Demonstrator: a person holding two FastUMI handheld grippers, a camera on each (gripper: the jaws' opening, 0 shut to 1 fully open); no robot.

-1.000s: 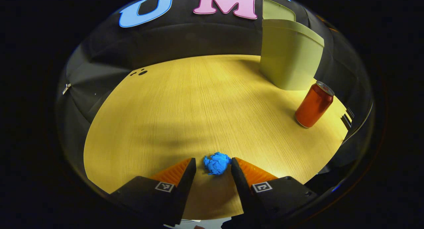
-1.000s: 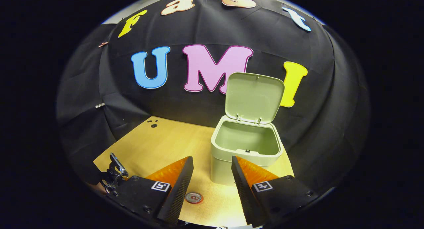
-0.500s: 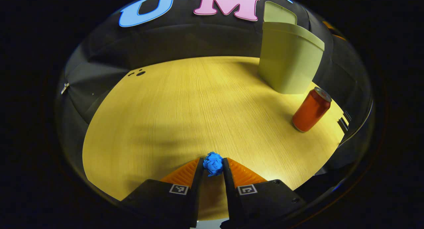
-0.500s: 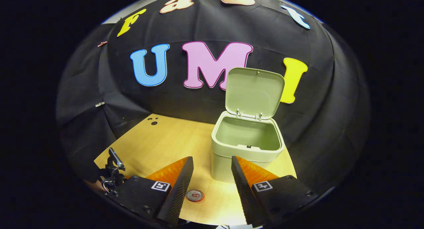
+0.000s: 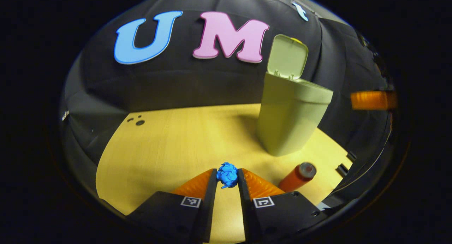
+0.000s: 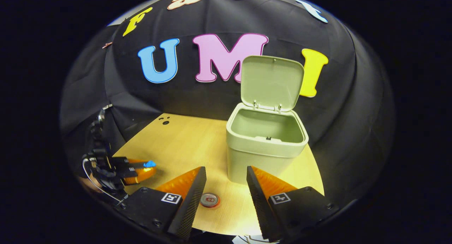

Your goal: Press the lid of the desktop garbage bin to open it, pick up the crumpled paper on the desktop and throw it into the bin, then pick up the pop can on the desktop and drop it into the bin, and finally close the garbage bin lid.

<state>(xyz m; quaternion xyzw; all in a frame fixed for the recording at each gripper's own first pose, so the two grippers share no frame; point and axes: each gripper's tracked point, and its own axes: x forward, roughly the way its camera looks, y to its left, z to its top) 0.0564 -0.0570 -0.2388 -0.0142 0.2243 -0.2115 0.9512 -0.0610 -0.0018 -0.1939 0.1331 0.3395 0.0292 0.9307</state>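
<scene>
**Paper gripped, bin open, can waiting**

While the left gripper [image 5: 227, 182] pinches the crumpled paper [image 5: 227, 174] between nearly closed fingers above the wooden desktop [image 5: 176, 141], it should handle light, soft and compressible (tip grip suffices). The right gripper [image 6: 226, 187] hangs wide open, holding nothing. Smooth plastic bin [image 6: 265, 148] stands far right, lid [image 6: 272, 81] raised; rigid, slippery pop can [image 5: 298, 177] upright nearby.

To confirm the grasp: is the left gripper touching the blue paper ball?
Touching. In the left gripper view, both fingers of the left gripper press against the paper ball.
</scene>
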